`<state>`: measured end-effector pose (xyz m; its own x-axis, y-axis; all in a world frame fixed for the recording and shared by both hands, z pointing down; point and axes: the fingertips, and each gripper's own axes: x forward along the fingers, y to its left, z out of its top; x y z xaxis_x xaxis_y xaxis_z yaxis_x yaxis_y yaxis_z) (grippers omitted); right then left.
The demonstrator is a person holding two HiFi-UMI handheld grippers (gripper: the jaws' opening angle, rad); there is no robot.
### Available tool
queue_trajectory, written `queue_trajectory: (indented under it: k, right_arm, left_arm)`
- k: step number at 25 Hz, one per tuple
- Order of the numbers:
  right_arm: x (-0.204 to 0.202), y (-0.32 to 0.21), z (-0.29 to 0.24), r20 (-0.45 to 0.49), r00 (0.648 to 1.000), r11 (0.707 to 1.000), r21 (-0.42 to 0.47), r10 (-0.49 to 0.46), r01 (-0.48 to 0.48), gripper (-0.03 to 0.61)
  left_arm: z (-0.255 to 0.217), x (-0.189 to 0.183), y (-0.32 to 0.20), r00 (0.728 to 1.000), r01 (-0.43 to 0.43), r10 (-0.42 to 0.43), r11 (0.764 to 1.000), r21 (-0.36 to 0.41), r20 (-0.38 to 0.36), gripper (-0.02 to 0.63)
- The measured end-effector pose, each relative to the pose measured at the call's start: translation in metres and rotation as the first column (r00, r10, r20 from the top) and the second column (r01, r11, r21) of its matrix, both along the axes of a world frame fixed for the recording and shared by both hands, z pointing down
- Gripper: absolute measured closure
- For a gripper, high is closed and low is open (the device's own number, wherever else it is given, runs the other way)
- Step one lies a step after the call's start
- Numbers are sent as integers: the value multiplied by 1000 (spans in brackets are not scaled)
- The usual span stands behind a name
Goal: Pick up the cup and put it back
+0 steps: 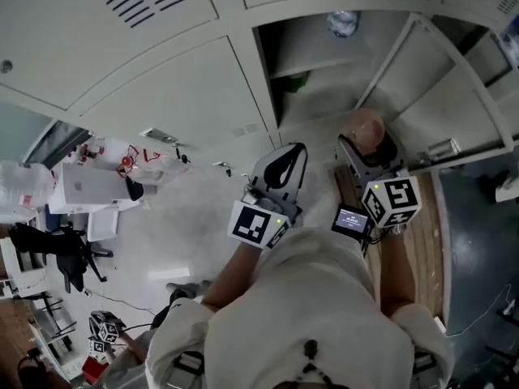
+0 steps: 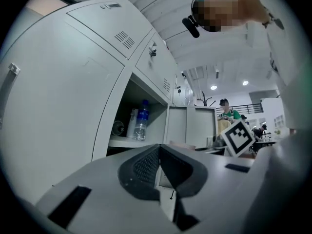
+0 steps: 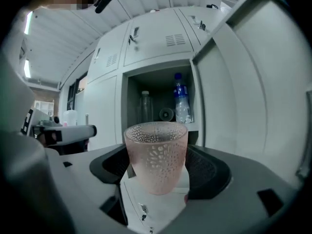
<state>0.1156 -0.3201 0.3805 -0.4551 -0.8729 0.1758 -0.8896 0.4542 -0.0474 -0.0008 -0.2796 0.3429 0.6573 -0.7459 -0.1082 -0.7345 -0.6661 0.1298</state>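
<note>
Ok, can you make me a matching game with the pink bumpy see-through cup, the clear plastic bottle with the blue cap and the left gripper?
Things:
1. pink bumpy see-through cup
2. clear plastic bottle with the blue cap
3. left gripper

Where or how:
A. jaws shut, nothing between them
B. clamped between the jaws of the right gripper
C. standing inside the open grey locker

Pairs: 1-B, 2-C, 3-A

One cup [image 3: 156, 152] was out there, just the one. Two grippers showed: left gripper [image 2: 159, 149], right gripper [image 3: 158, 167]. One open locker [image 3: 158, 84] held two bottles, a clear bottle [image 3: 145, 107] and a blue-capped bottle [image 3: 182, 104].
</note>
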Motion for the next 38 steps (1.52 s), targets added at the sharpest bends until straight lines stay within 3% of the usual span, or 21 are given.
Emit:
queue_trajectory:
  k: [9,18,28,38]
  right_arm:
    - [2,-105,61,38,991,989,-85,127,-124,227]
    - [-21,-175,113,-20,989,981,-128,144,-145,227]
    - [-24,-199,137,-32,982,967,-171,184,-187,227]
    - [-26,-194,122,25,982,975,-127,185,-181,225]
  left_arm:
    - [-2,-6,-29,996,-86,86,996,5,4,606]
    - [5,-14,-45,992,-124,124,992,-4,22,606]
    - [18,-19,-52,990,-137,138,990,-39,37,606]
    - [24,-18,-52,990,-138,140,989,-56,33,606]
